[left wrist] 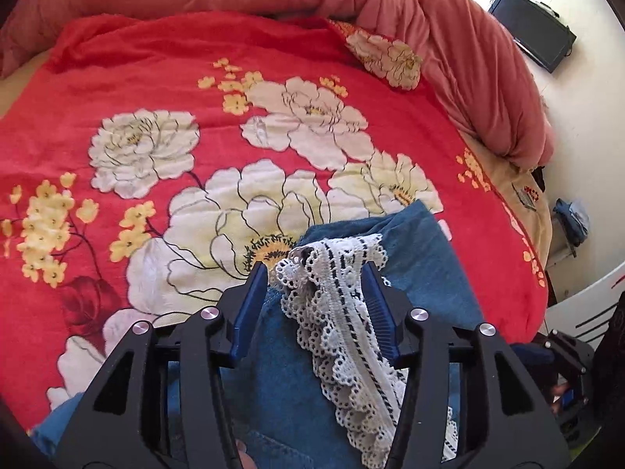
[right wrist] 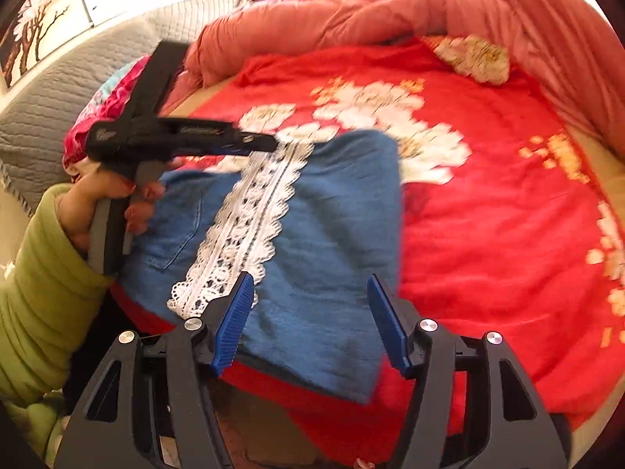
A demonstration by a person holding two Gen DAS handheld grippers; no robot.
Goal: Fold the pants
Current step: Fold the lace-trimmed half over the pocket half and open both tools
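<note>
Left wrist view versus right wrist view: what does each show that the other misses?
Only the left wrist view shows a dark monitor on the white floor. Only the right wrist view shows the left hand-held gripper from outside, the hand gripping it, a green sleeve and a grey quilted pillow. Both show the folded blue jeans with white lace trim on the red floral blanket.

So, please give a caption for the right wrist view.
Open right gripper above folded blue pants with lace trim on a floral bedspread.

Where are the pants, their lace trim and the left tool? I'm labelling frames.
pants (right wrist: 332,234): right wrist view, blue denim panel.
lace trim (right wrist: 246,226): right wrist view, mid-strip.
left tool (left wrist: 317,273): left wrist view, between fingertips.
</note>
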